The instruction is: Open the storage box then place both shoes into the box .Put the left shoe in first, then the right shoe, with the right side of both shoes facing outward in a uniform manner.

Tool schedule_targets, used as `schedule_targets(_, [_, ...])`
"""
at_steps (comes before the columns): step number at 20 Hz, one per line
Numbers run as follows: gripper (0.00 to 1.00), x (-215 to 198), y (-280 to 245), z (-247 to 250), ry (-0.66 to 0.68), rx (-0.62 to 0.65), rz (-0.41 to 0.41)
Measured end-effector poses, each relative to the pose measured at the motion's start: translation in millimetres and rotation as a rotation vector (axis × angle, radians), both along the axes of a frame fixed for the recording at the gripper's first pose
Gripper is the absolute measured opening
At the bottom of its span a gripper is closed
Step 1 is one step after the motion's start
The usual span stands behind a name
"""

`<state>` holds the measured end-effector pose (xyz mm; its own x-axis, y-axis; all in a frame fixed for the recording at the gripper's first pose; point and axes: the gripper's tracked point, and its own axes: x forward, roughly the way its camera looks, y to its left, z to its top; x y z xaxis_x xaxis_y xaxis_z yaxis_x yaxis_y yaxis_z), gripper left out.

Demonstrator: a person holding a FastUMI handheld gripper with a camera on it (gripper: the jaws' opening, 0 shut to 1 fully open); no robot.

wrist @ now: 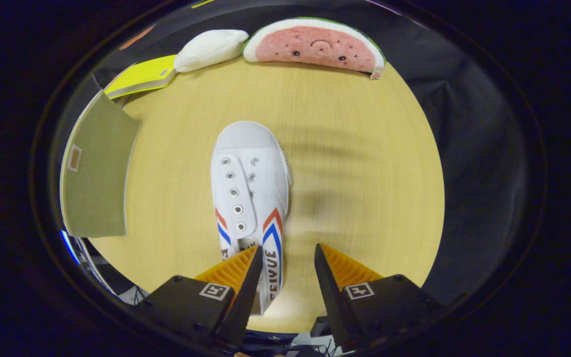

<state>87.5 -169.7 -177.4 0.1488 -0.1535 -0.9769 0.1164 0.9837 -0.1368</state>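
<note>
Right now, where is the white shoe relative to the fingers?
In the gripper view the white shoe lies on the wooden table, toe pointing away; its heel end sits between the open fingers, nearer the left one, with the olive box lid to its left.

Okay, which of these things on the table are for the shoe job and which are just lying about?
For the job:
white shoe, its heel side between the open gripper fingers
olive-green box lid

Lying about:
watermelon plush
white plush
yellow book
</note>
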Motion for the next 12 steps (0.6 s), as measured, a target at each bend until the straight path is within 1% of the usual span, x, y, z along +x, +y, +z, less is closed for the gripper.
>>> schedule_targets(2, [0.62,6.8,2.9,-11.0,-0.009,0.022,0.012])
schedule_targets(3, [0.53,8.1,7.1,-12.4,-0.008,0.049,0.022])
schedule_targets(5, [0.34,8.6,7.7,-11.3,-0.021,0.056,0.046])
schedule_targets(6, [0.32,8.9,4.4,-12.3,-0.031,0.059,0.043])
schedule_targets(7, [0.22,10.5,2.5,-10.4,-0.044,0.071,0.027])
schedule_targets(8, [0.15,10.8,0.7,-9.0,-0.065,0.093,-0.002])
schedule_targets(9, [0.06,9.7,0.6,-9.0,-0.081,0.112,-0.009])
schedule_targets(12, [0.06,1.0,5.7,1.0,-0.093,0.134,-0.033])
